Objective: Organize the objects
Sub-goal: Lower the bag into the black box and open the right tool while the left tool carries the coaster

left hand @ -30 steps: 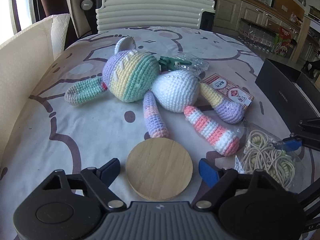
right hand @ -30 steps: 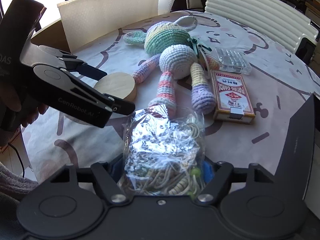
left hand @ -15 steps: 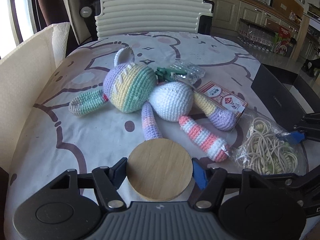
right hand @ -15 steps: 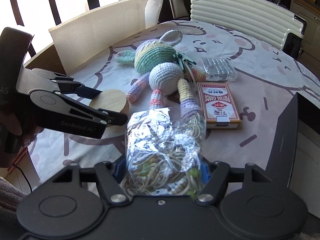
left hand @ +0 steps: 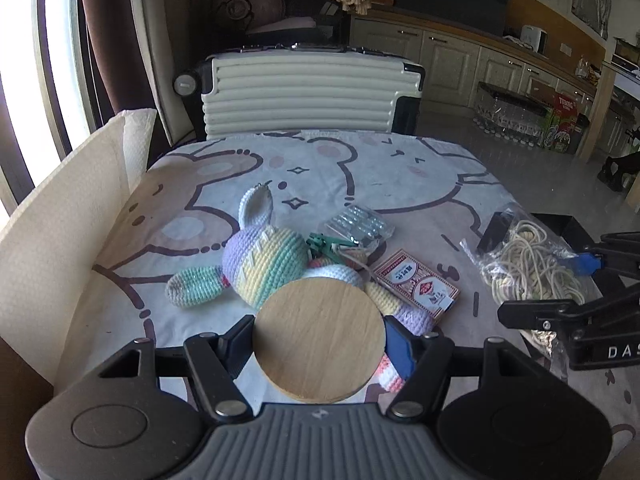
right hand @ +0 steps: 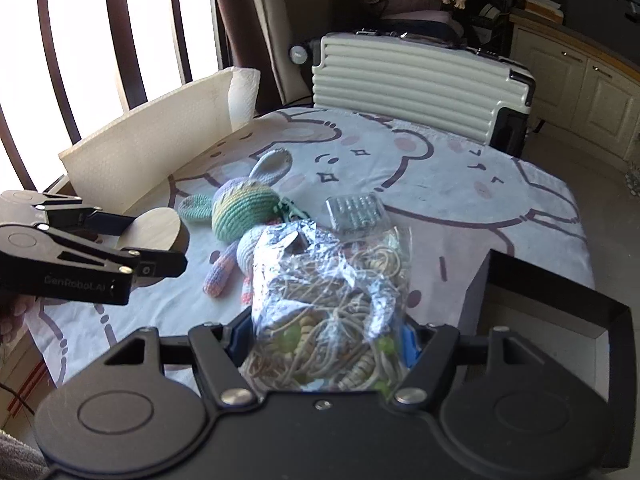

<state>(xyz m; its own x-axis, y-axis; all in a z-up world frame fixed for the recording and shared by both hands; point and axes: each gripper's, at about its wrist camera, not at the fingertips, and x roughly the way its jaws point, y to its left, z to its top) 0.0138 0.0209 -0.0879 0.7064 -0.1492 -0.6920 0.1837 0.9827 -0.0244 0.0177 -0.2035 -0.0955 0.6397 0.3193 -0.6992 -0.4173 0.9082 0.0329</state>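
My left gripper (left hand: 320,344) is shut on a round wooden disc (left hand: 319,339) and holds it above the table; the disc also shows in the right wrist view (right hand: 154,229). My right gripper (right hand: 328,344) is shut on a clear bag of cords and beads (right hand: 330,312), lifted off the table; the bag shows at the right of the left wrist view (left hand: 520,264). A crocheted pastel bunny (left hand: 264,264) lies on the tablecloth, with a red card box (left hand: 416,286) and a clear plastic packet (left hand: 356,222) beside it.
A black open box (right hand: 536,320) stands at the table's right edge. A cream foam sheet (left hand: 60,232) lines the left side. A white ribbed suitcase (left hand: 308,92) stands behind the table. The bear-print tablecloth (left hand: 400,176) covers the top.
My left gripper closed on the wooden disc and lifted it off the table. My right gripper rose with the bag. Both views now look from higher up.
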